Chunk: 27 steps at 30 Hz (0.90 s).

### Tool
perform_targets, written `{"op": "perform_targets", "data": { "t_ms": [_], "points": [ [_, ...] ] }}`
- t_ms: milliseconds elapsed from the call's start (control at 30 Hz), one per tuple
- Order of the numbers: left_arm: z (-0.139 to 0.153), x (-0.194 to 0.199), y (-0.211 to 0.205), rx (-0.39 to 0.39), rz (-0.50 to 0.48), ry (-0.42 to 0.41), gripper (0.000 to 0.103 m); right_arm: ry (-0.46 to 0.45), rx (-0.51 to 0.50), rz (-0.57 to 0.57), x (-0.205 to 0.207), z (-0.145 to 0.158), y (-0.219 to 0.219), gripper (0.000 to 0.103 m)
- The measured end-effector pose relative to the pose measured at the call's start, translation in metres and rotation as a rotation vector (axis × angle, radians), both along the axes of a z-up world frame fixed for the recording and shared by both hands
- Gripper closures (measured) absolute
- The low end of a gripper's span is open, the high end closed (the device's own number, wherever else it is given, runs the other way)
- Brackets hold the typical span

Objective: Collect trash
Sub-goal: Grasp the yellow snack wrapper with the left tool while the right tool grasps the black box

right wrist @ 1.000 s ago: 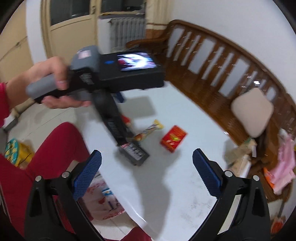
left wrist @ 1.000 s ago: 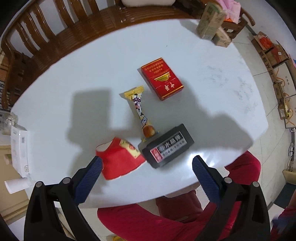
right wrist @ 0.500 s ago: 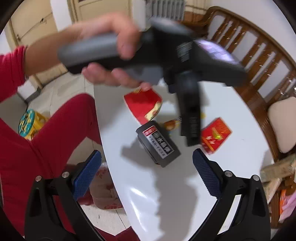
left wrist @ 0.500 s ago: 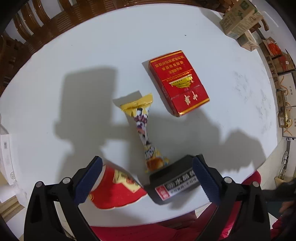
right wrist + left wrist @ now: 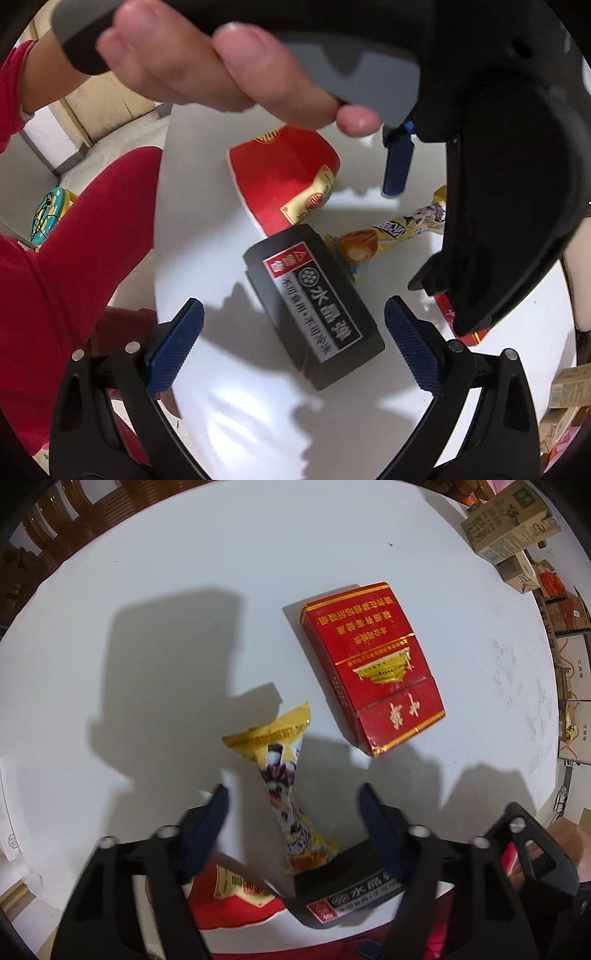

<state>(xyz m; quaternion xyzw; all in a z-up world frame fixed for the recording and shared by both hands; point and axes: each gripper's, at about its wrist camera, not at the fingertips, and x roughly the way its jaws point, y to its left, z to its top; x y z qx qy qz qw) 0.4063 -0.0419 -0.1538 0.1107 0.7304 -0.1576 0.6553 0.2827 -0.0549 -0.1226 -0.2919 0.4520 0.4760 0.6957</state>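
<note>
Crinkled yellow wrapper (image 5: 284,794), glossy red carton (image 5: 373,672), matte black box (image 5: 314,306)

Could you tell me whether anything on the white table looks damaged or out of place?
Yes: the red paper cup lies flattened on its side near the table's edge, and the yellow snack wrapper is twisted and crumpled, one end against the black box.

The table (image 5: 110,590) has a smooth white top with a soft sheen that catches the lamp. The red cigarette pack (image 5: 373,672) is glossy card with gold foil print. The yellow snack wrapper (image 5: 284,786) is crinkled shiny plastic film. The black box (image 5: 314,306) looks like matt card, the flattened red cup (image 5: 284,184) like coated paper. The right claw (image 5: 293,345) has knurled blue rubbery pads (image 5: 173,347) on black plastic arms with metal rivets. The chairs (image 5: 74,513) are varnished wood.
</note>
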Motion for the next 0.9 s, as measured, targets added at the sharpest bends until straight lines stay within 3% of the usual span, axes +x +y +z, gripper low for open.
{"op": "perform_targets", "data": {
  "t_ms": [133,267,433,667,767,900],
  "points": [
    [-0.004,0.004,0.000,-0.014,0.010,0.009,0.052,-0.009,-0.003,-0.002,0.005,-0.008,0.003,0.008],
    [-0.003,0.008,0.001,-0.018,0.019,-0.006,0.065,0.000,-0.032,0.005,0.008,-0.018,0.008,0.033],
    [-0.001,0.011,-0.001,-0.014,0.003,-0.024,0.089,0.015,-0.034,-0.016,0.007,-0.020,0.005,0.043],
    [-0.001,-0.007,0.008,-0.055,-0.005,-0.063,0.090,0.009,-0.021,-0.114,0.000,-0.019,0.001,0.047],
    [0.004,-0.022,0.007,-0.036,-0.031,-0.090,0.090,-0.026,-0.028,-0.187,0.003,-0.021,-0.003,0.048],
    [0.017,-0.030,0.011,-0.068,-0.010,-0.117,0.093,-0.073,-0.027,-0.280,-0.013,-0.015,-0.007,0.050]
  ]
}}
